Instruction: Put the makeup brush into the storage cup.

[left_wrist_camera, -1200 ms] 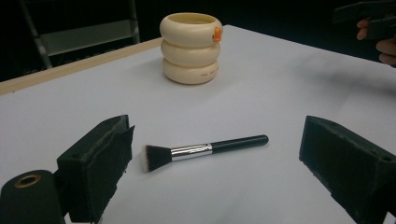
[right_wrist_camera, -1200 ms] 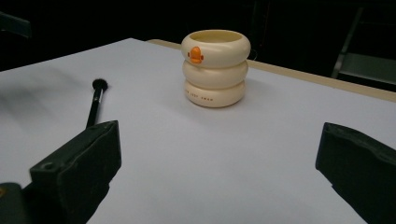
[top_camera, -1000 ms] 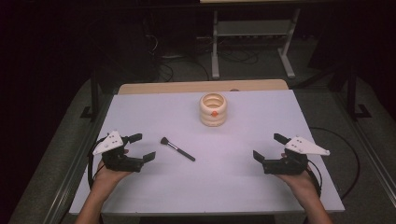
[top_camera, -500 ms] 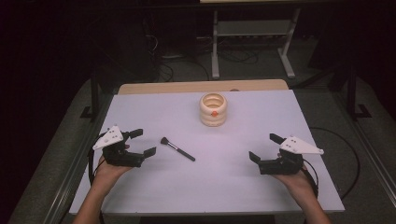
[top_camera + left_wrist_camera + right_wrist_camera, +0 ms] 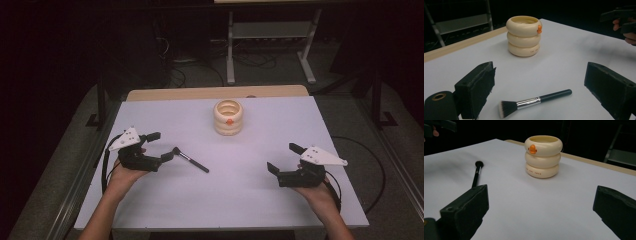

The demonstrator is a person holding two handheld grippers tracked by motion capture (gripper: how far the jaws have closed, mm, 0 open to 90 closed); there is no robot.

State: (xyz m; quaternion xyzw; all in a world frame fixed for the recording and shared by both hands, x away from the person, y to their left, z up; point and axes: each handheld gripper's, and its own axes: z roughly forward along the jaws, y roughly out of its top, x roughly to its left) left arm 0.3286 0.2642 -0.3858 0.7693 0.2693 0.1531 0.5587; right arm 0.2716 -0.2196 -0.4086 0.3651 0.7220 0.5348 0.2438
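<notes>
A makeup brush (image 5: 191, 161) with a black handle and silver ferrule lies flat on the white table (image 5: 260, 200), left of centre. Its bristle end points toward my left gripper (image 5: 161, 146), which is open and stands just left of it; the brush (image 5: 534, 101) lies between and just ahead of the wide-apart jaws. A cream ribbed cup (image 5: 228, 117) with an orange dot stands upright at the back centre. My right gripper (image 5: 284, 158) is open at the right front, empty, facing the cup (image 5: 543, 156) and the brush (image 5: 477, 173).
A wooden strip (image 5: 215, 93) runs along the table's far edge. A metal stand (image 5: 270, 40) and cables sit on the dark floor behind. Wide bare tabletop lies between the two grippers and in front of the cup.
My left gripper has moved forward and right, closing in on the brush's bristle end. The right gripper has shifted slightly left. Brush and cup have not moved.
</notes>
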